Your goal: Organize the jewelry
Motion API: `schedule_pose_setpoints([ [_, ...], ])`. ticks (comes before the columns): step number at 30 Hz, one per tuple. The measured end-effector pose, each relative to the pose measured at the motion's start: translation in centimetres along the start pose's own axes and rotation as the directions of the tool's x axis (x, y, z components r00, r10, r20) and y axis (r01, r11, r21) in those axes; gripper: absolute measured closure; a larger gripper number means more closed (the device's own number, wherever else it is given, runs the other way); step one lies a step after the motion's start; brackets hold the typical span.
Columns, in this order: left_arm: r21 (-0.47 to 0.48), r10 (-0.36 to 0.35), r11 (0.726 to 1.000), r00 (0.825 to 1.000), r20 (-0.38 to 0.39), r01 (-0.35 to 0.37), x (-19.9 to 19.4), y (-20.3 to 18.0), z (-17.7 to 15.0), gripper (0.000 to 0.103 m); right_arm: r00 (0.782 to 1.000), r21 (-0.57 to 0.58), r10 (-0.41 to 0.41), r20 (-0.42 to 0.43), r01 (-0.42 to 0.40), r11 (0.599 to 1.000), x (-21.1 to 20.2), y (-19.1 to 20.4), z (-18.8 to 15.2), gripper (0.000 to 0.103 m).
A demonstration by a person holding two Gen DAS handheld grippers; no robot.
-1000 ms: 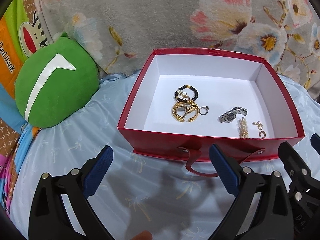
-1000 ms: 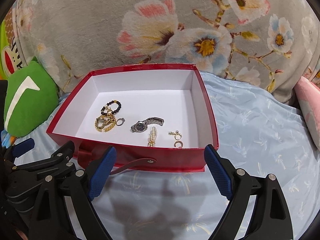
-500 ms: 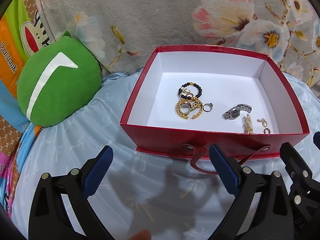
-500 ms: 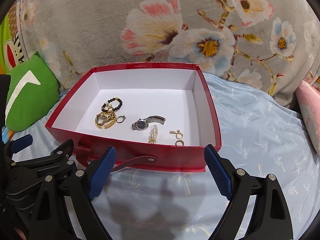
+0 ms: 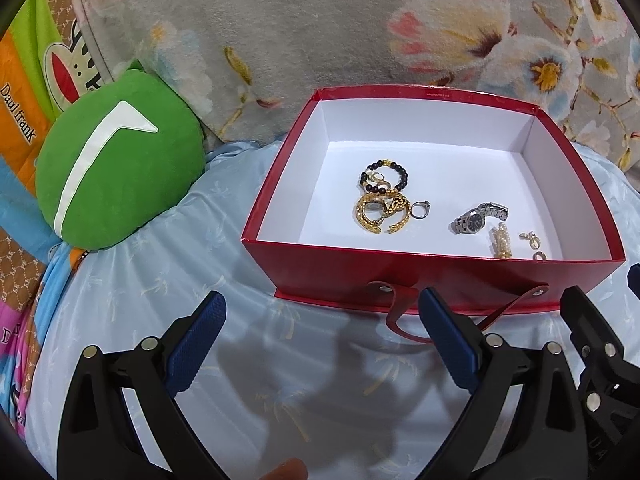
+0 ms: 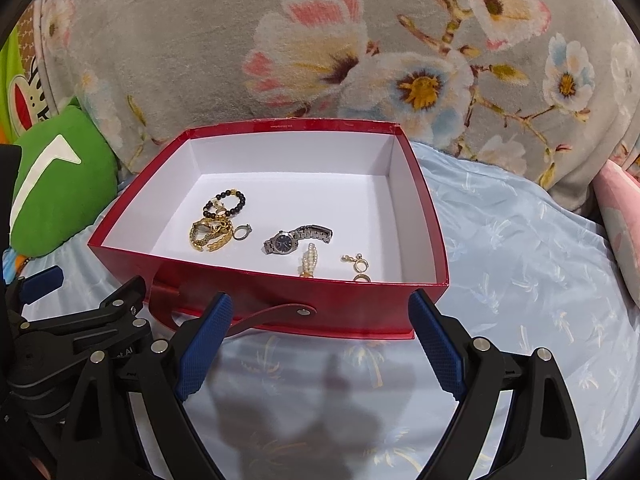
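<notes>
Both claws, left claw (image 5: pixel 320 336) and right claw (image 6: pixel 320 336), stand wide open and empty, short of the red box (image 6: pixel 280 300) on the bed. Inside it lie a watch (image 6: pixel 298 239), gold chain (image 6: pixel 210 234), bead bracelet (image 6: pixel 224 204), ring (image 6: pixel 242 232), pearls (image 6: pixel 309 262) and earrings (image 6: pixel 358 266). Judged light, small, slippery; chain limp and tangle-prone. Grip the watch across its band. The box's near wall partly hides the pearls and earrings.
</notes>
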State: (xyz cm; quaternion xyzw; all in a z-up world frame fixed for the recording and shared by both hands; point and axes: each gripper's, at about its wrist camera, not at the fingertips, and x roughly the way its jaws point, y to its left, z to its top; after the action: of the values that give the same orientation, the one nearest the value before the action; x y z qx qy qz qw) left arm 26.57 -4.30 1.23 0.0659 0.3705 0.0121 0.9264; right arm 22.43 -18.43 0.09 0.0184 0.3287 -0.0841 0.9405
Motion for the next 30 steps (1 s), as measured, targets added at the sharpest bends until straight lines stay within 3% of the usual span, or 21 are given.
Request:
schedule_pose_setpoints([
  [30,0.001,0.013,1.000,1.000,0.000,-0.013,-0.16,0.32,-0.24,0.008,1.000,0.003,0.002,-0.002,-0.002,1.000,-0.18,0.05,-0.15,0.016],
])
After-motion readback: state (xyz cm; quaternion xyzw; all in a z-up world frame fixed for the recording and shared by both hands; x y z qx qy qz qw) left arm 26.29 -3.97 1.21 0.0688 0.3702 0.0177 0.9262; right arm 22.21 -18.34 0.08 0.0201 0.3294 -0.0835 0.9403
